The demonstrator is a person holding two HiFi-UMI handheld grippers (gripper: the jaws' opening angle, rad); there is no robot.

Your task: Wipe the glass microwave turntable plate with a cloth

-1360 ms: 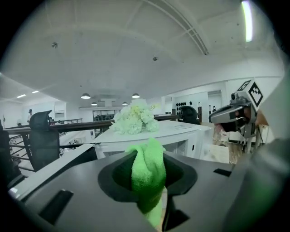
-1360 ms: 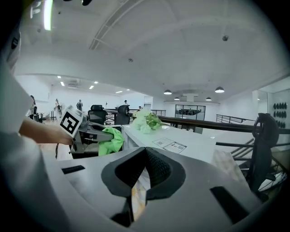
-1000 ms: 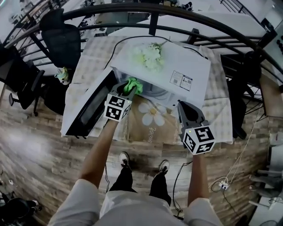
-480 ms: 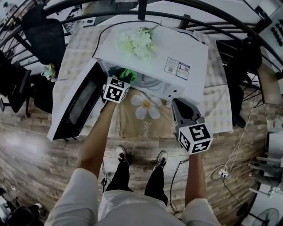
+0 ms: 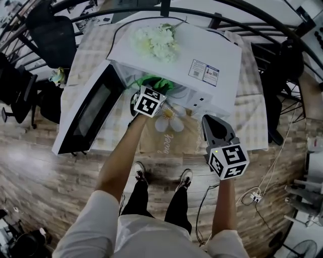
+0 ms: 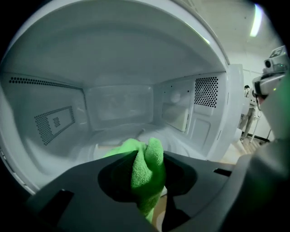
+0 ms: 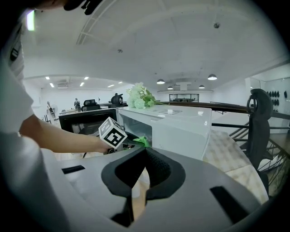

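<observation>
My left gripper (image 5: 150,93) reaches into the open white microwave (image 5: 202,55) and is shut on a bright green cloth (image 5: 157,82). In the left gripper view the cloth (image 6: 147,172) is bunched between the jaws of the left gripper (image 6: 147,156), just above the cavity floor. The glass turntable plate (image 6: 111,136) lies there, pale and hard to make out. My right gripper (image 5: 213,122) hovers shut and empty outside, in front of the microwave's right side. The right gripper view shows the right gripper (image 7: 145,152), with the left gripper's marker cube (image 7: 112,132) and the cloth (image 7: 143,141) at the opening.
The microwave door (image 5: 86,118) hangs open to the left. A bunch of white flowers (image 5: 154,43) lies on top of the microwave. A flower-print mat (image 5: 169,138) covers the table in front. Office chairs (image 5: 53,35) and a curved railing (image 5: 237,10) stand behind.
My left gripper carried the cloth deeper into the microwave opening, then shifted right along it. The right gripper has stayed about where it was.
</observation>
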